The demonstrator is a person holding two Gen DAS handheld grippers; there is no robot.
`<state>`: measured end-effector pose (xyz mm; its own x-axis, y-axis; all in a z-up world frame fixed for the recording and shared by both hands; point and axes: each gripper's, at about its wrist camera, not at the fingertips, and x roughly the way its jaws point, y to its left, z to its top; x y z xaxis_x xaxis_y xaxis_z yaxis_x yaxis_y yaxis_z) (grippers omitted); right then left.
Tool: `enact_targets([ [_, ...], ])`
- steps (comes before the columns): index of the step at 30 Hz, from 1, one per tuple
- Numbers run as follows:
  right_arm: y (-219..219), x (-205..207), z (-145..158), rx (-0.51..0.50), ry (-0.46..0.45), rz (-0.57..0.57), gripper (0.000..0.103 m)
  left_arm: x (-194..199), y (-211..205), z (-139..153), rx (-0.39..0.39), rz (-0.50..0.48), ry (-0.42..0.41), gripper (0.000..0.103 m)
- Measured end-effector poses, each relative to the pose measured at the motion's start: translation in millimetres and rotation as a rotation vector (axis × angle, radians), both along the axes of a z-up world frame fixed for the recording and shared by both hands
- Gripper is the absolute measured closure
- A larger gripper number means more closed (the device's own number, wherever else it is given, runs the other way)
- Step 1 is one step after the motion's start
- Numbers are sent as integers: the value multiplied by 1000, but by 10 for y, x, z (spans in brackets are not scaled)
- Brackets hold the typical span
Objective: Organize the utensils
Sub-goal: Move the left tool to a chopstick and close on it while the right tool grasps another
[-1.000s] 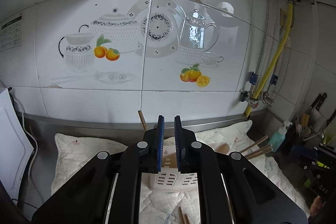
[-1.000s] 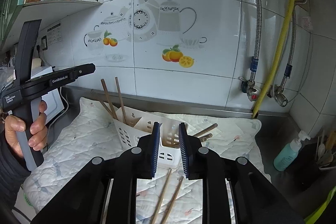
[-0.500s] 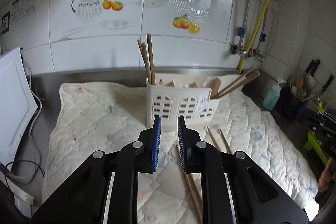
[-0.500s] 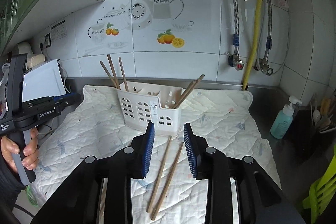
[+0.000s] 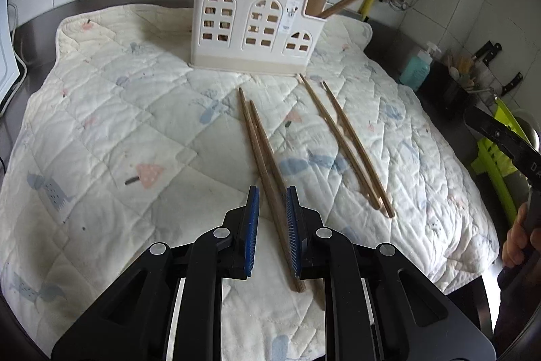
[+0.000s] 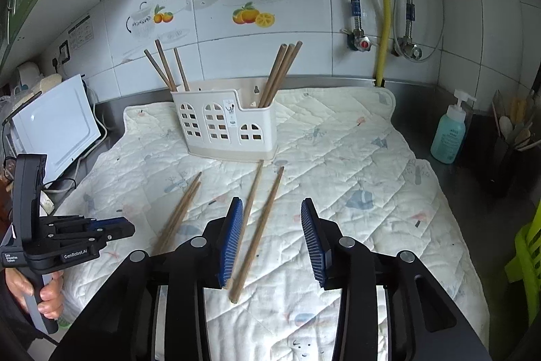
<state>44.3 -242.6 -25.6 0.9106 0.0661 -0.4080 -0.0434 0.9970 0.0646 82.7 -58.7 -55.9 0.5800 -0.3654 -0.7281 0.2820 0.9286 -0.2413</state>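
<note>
A cream utensil holder (image 5: 253, 26) (image 6: 225, 126) stands on a quilted mat (image 5: 101, 124) (image 6: 355, 175), with wooden chopsticks upright in its left and right ends. Two pairs of wooden chopsticks lie loose on the mat in front of it. My left gripper (image 5: 272, 197) is open narrowly, its jaws on either side of the left pair (image 5: 262, 151), above the mat. My right gripper (image 6: 272, 207) is open wide above the right pair (image 6: 260, 219). The left pair also shows in the right wrist view (image 6: 181, 208), as does the left gripper (image 6: 111, 229).
A white appliance (image 6: 57, 127) stands left of the mat. A blue soap bottle (image 6: 449, 131) (image 5: 416, 66) and a dark caddy of utensils (image 6: 514, 141) stand at the right. Pipes and valves (image 6: 385, 5) run down the tiled wall. A green plastic chair (image 5: 497, 158) is at the far right.
Both grippers have pulled back and tilted down from the wall and holder toward the mat. The right gripper has opened wider; the left has opened slightly and now straddles the left chopstick pair.
</note>
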Motion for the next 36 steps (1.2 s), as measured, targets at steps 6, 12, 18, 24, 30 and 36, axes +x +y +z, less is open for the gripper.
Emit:
enact_targets([
  [6,-18,65,-224,11,50,-16,68,-14,-111,-217,16,-5,60,87],
  [12,-15,106,-412,31,90,-22,68,30,-161,-332,41,9,91,87],
  [18,27,129,-530,55,117,-14,68,38,-210,-363,83,23,80,90],
  [24,160,165,-686,46,145,-5,73,73,-198,-348,123,49,67,95],
  [30,236,291,-827,89,182,21,83,73,-206,-354,127,44,61,95],
  [36,281,414,-920,105,218,16,84,91,-184,-359,103,24,71,94],
])
